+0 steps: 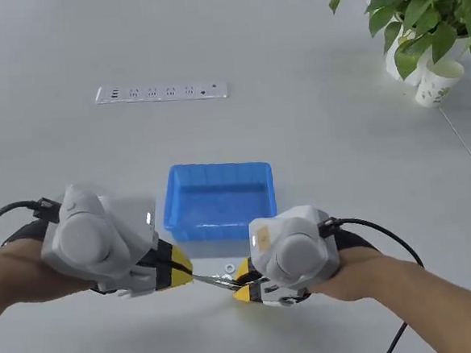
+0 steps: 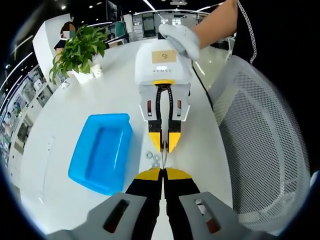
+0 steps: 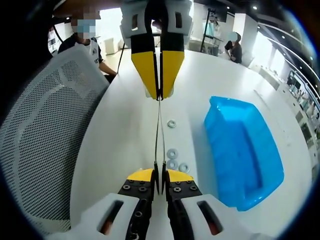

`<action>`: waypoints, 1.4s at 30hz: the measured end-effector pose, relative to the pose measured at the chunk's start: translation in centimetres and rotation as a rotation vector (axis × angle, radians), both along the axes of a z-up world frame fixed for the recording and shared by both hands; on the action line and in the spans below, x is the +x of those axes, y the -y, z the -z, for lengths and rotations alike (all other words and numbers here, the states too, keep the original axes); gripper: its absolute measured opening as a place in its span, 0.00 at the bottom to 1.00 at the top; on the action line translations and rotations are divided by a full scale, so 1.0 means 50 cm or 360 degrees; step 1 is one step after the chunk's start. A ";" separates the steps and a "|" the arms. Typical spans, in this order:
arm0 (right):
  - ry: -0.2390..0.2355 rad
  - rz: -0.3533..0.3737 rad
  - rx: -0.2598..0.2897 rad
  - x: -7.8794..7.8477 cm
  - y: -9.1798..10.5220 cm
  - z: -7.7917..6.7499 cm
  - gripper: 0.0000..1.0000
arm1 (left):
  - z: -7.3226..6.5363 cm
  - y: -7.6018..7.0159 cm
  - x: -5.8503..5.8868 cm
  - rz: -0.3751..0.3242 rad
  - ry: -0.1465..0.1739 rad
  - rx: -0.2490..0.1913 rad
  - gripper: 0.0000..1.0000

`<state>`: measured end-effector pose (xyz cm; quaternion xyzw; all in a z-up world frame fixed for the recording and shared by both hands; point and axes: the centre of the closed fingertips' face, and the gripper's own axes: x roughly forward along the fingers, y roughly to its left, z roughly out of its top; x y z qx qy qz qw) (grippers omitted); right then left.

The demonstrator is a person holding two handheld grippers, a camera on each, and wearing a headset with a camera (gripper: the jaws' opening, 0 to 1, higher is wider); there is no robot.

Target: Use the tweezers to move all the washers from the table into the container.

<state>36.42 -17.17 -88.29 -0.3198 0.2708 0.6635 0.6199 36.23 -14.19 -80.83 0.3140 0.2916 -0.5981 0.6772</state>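
Thin metal tweezers [image 1: 214, 281] span the short gap between my two grippers, just above the white table. My left gripper [image 1: 189, 271] is shut on one end and my right gripper [image 1: 240, 282] is shut on the other. In the right gripper view the tweezers [image 3: 159, 135] run from my own shut jaws up to the left gripper [image 3: 160, 95]. Several small metal washers [image 3: 172, 153] lie on the table beside the tweezers, between them and the blue container [image 3: 245, 150]. The washers [image 2: 152, 158] and the blue container [image 2: 100, 150] also appear in the left gripper view, where the container [image 1: 220, 198] looks empty.
A white power strip [image 1: 161, 92] lies further back on the table. A potted plant [image 1: 422, 10] and a paper cup [image 1: 437, 81] stand at the far right corner. A white mesh chair [image 3: 45, 130] stands at the table's near edge. People are in the room behind.
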 end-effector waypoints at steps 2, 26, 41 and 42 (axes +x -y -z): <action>-0.0006 0.0009 0.0012 0.000 -0.001 -0.003 0.10 | -0.007 0.005 0.000 0.0006 0.0004 -0.0013 0.04; -0.0040 0.0056 0.0073 -0.010 0.001 -0.016 0.10 | -0.061 0.077 -0.003 0.0117 0.0027 -0.0123 0.04; -0.0056 0.0057 0.0099 -0.016 -0.006 -0.019 0.10 | -0.068 0.103 -0.003 0.0172 0.0032 -0.0138 0.04; -0.0056 0.0059 0.0102 -0.016 -0.006 -0.019 0.11 | -0.067 0.103 -0.002 0.0171 0.0033 -0.0139 0.04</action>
